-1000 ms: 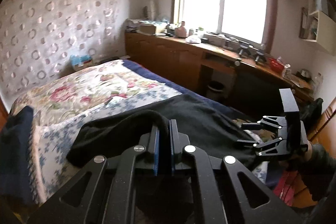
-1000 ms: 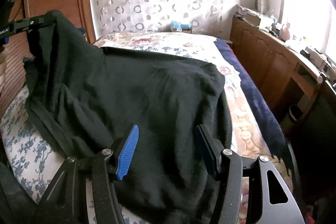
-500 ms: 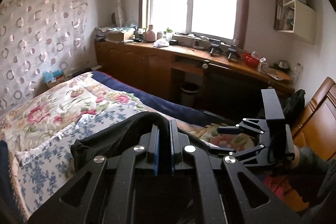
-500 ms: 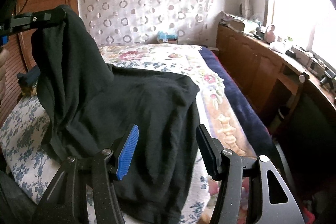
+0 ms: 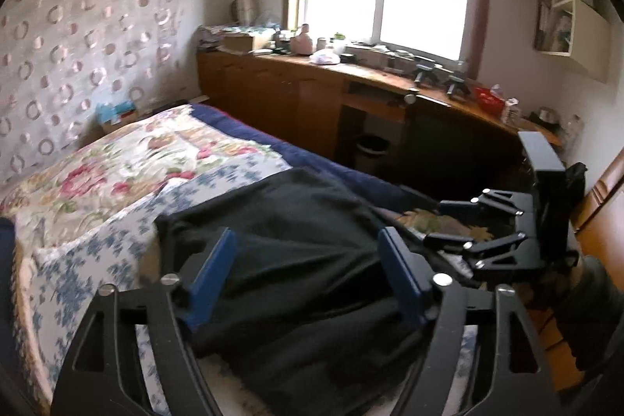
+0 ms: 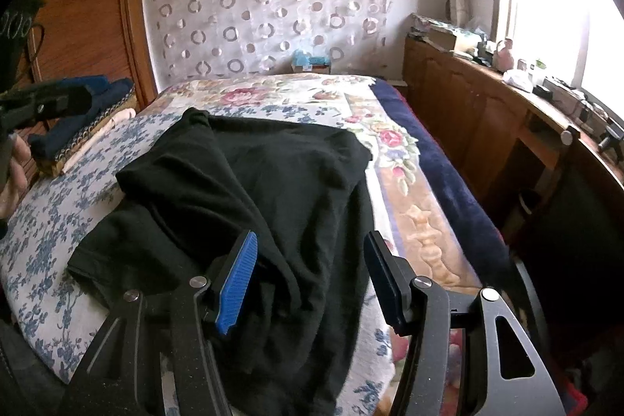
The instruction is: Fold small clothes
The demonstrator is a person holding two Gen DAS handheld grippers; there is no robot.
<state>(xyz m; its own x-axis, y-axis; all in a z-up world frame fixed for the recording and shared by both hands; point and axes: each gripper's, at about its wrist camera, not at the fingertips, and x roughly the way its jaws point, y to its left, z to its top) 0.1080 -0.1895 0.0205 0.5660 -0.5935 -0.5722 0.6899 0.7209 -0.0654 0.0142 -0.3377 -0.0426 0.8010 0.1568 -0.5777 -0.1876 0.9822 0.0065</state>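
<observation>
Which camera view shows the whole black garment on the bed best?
The right wrist view. There the black garment shows almost whole, loosely folded on the bed, from its far edge to where it hangs over the near side. The left wrist view shows it nearer, partly hidden behind the open left gripper.

A floral bedspread (image 6: 312, 96), wooden counter (image 5: 312, 65), and perhaps a wastebasket (image 5: 370, 151).

No text can be read — nothing legible anywhere
</observation>
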